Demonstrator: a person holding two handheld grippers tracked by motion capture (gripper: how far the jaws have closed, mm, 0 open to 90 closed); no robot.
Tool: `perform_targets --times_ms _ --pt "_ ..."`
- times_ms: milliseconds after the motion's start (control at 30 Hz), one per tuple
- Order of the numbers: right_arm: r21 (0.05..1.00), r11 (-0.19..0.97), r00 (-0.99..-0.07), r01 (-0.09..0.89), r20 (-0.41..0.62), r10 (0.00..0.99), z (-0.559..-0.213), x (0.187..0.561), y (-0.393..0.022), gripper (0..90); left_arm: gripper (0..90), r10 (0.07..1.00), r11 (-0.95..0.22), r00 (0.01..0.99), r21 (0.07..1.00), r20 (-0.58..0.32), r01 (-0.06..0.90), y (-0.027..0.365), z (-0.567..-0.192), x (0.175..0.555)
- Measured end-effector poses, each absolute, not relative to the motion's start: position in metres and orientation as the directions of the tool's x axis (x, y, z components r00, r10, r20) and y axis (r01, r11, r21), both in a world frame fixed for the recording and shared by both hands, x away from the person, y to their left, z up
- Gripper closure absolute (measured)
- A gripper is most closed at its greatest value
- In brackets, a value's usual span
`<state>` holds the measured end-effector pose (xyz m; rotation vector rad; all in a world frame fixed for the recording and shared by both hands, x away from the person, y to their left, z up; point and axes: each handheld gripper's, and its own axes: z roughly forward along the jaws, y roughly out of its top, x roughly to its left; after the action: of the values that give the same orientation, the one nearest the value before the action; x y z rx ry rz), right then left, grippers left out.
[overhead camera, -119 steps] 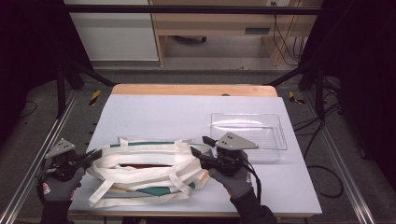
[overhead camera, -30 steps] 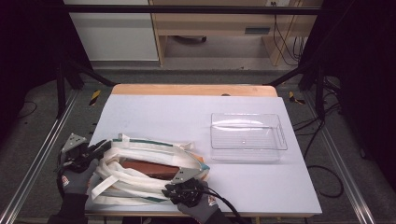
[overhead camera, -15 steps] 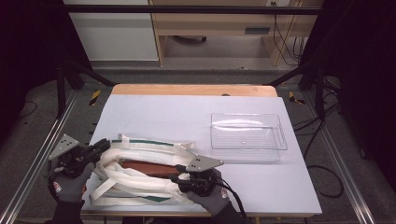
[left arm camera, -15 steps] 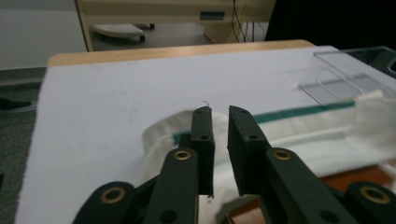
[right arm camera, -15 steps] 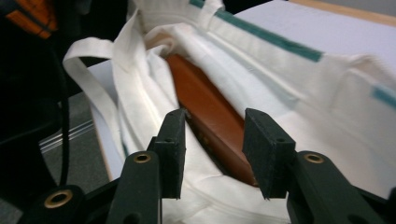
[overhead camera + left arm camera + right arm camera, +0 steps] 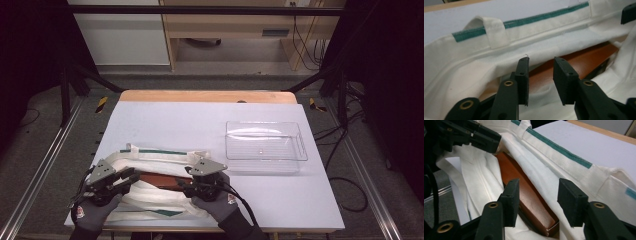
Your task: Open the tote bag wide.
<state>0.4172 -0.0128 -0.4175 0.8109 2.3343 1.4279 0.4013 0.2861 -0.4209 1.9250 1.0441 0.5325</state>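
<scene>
- The white cloth bag with green trim (image 6: pixel 160 156) lies at the near left of the pale surface (image 6: pixel 210 120), its mouth gaping.
- A flat brown box (image 6: pixel 524 182) sits inside the bag.
- Left gripper (image 6: pixel 540 72): jaws have just been opening, released, poised over the box edge.
- Right gripper (image 6: pixel 536 195): jaws have just been opening, released, straddling the box end.
- A clear plastic tray (image 6: pixel 265 131) stands apart at right.

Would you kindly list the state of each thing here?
Bag: lying flat, mouth open.
Brown box: inside the bag, closed.
Tray: empty, upright.
Left gripper: open, jaws just opening, at the bag's mouth.
Right gripper: open, jaws just opening, over the box.
</scene>
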Motion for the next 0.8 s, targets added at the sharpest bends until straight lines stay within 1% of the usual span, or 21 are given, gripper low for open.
perform_targets --times_ms 200,367,400,433,467,533,567,600,633,667,733,800 --pt "0.869 0.385 -0.781 0.311 0.003 0.625 -0.425 0.426 -0.004 52.7 57.0 0.821 -0.302 0.571 0.828 -0.027 0.473 0.287 -0.426 0.398" --pt "0.846 0.428 -0.780 0.318 -0.023 0.625 -0.432 0.432 0.003 56.4 55.8 0.814 -0.324 0.581 0.822 -0.011 0.469 0.287 -0.430 0.394" --pt "0.840 0.438 -0.781 0.321 -0.027 0.624 -0.435 0.434 0.006 63.3 56.5 0.819 -0.317 0.574 0.820 -0.016 0.476 0.287 -0.431 0.393" --pt "0.840 0.438 -0.781 0.321 -0.027 0.624 -0.435 0.434 0.006 63.3 57.5 0.819 -0.317 0.574 0.820 -0.016 0.476 0.287 -0.431 0.393" --pt "0.836 0.448 -0.777 0.316 -0.043 0.629 -0.436 0.435 0.006 71.2 59.8 0.821 -0.329 0.571 0.809 -0.010 0.487 0.286 -0.432 0.394" --pt "0.834 0.449 -0.777 0.322 -0.038 0.628 -0.436 0.435 0.006 78.4 63.4 0.824 -0.330 0.566 0.807 -0.007 0.490 0.286 -0.433 0.394" --pt "0.834 0.449 -0.777 0.322 -0.038 0.628 -0.436 0.435 0.006 78.4 63.4 0.825 -0.334 0.565 0.804 -0.003 0.492 0.285 -0.433 0.394" --pt "0.829 0.455 -0.776 0.324 -0.042 0.629 -0.437 0.436 0.006 86.3 68.3 0.824 -0.343 0.566 0.798 0.003 0.495 0.286 -0.433 0.394" --pt "0.829 0.455 -0.776 0.324 -0.042 0.629 -0.437 0.436 0.006 86.3 68.3 0.825 -0.342 0.566 0.797 0.001 0.498 0.286 -0.433 0.394" --pt "0.831 0.450 -0.773 0.326 -0.039 0.633 -0.436 0.437 0.005 89.0 72.0 0.824 -0.339 0.567 0.797 -0.006 0.500 0.287 -0.432 0.393" --pt "0.832 0.449 -0.773 0.326 -0.039 0.633 -0.436 0.437 0.005 89.2 73.5 0.821 -0.338 0.570 0.800 -0.008 0.497 0.287 -0.432 0.392" --pt "0.839 0.433 -0.761 0.330 -0.036 0.648 -0.435 0.438 0.003 89.8 79.3 0.816 -0.344 0.578 0.796 -0.010 0.498 0.289 -0.432 0.389"
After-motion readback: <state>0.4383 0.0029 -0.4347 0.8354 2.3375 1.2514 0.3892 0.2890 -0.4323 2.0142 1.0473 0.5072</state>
